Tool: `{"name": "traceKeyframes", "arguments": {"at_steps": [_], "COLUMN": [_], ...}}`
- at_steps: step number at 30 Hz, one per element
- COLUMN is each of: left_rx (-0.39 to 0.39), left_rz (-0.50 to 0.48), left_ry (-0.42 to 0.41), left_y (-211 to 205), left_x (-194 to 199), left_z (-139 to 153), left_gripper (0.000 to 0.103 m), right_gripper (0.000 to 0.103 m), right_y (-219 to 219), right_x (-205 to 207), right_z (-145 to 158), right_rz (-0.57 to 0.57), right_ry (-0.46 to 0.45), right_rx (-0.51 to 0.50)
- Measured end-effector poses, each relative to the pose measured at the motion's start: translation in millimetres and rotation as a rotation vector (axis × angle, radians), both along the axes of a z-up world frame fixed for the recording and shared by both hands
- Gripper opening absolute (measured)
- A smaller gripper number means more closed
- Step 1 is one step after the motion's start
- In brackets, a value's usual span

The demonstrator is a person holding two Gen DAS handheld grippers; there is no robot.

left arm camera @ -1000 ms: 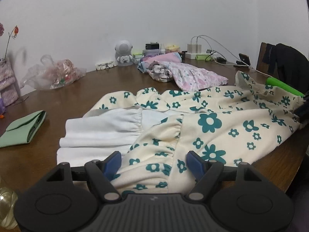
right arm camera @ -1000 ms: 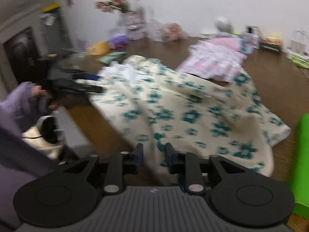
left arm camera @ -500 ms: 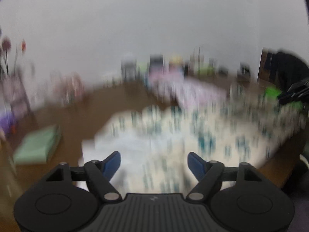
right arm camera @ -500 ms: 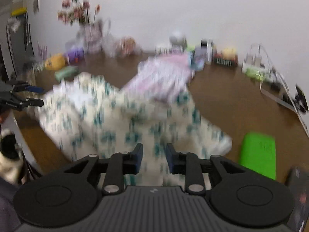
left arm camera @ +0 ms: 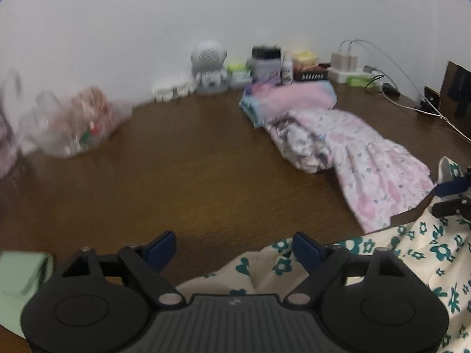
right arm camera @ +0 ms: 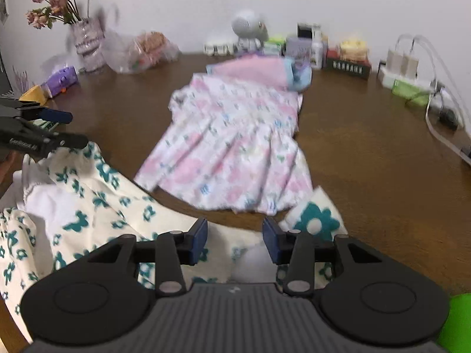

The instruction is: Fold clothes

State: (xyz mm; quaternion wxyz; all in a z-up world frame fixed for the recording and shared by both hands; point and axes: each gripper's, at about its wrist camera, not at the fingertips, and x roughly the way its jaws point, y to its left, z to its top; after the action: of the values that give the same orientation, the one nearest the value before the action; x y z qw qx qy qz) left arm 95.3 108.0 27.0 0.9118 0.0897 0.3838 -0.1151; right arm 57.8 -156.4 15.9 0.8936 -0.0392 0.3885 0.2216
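Entry: cream cotton dress with teal flower print (right arm camera: 97, 203), let go and regrouped at the near edge of the brown wooden tabletop (left arm camera: 182, 176).

Since a second ago both views have swung off the spread dress toward the pink floral pleated dress (right arm camera: 235, 147) lying beyond it. Left tool (left arm camera: 234, 245) wide, jaws closing, bare wood between them; right tool (right arm camera: 234, 235) half-wide, jaws opening over cloth, pads not pressing. Likely a re-grip for the next fold. Containers: clear plastic bag (left arm camera: 73, 123), contents blurred; glass vase (right arm camera: 86, 44) holding dried flowers.

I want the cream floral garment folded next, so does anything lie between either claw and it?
Nothing visible does. The cream floral garment lies directly under the opening right claw and beside the closing left claw.
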Motion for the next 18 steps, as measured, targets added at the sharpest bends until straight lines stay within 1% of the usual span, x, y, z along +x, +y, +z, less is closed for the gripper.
{"name": "traceKeyframes", "arguments": {"at_steps": [1, 2, 3, 4, 5, 6, 7, 8, 9, 10, 13, 18], "left_rx": [-0.004, -0.006, -0.009, -0.015, -0.026, -0.027, -0.015, 0.005, 0.023, 0.025, -0.001, -0.034], "left_rz": [-0.013, -0.027, -0.043, -0.06, -0.075, -0.083, -0.086, -0.085, -0.084, -0.083, -0.074, -0.036], "left_ry": [0.012, 0.018, 0.02, 0.019, 0.019, 0.016, 0.008, 0.0, -0.011, -0.028, -0.096, -0.18], "left_y": [0, 0, 0, 1, 1, -1, -3, -6, -8, -9, -7, -6], "left_x": [0, -2, -4, -8, -11, -14, -17, -19, -23, -30, -59, -122], "left_z": [-4, -8, -10, -10, -10, -9, -8, -6, -4, 1, 19, 28], "left_gripper": [0.076, 0.067, 0.053, 0.044, 0.025, 0.014, 0.012, 0.007, 0.006, 0.006, 0.006, 0.005], "right_gripper": [0.042, 0.041, 0.039, 0.031, 0.025, 0.01, 0.004, 0.004, 0.003, 0.002, 0.002, 0.002], "right_y": [-3, -3, -3, -2, -2, -1, -1, -3, -4, -5, -13, -32], "right_x": [-1, -2, -4, -6, -8, -10, -12, -15, -17, -20, -37, -80], "right_z": [-2, -2, -2, -2, -2, -2, -1, -1, 0, 3, 18, 45], "right_rz": [0.006, 0.014, 0.016, 0.019, 0.021, 0.023, 0.027, 0.025, 0.017, 0.015, 0.011, 0.031], "right_ry": [0.001, 0.002, -0.004, -0.011, -0.017, -0.023, -0.025, -0.022, -0.026, -0.039, -0.094, -0.205], "right_rx": [0.009, 0.009, -0.006, -0.021, -0.036, -0.05, -0.047, -0.035, -0.029, -0.024, 0.003, 0.03]}}
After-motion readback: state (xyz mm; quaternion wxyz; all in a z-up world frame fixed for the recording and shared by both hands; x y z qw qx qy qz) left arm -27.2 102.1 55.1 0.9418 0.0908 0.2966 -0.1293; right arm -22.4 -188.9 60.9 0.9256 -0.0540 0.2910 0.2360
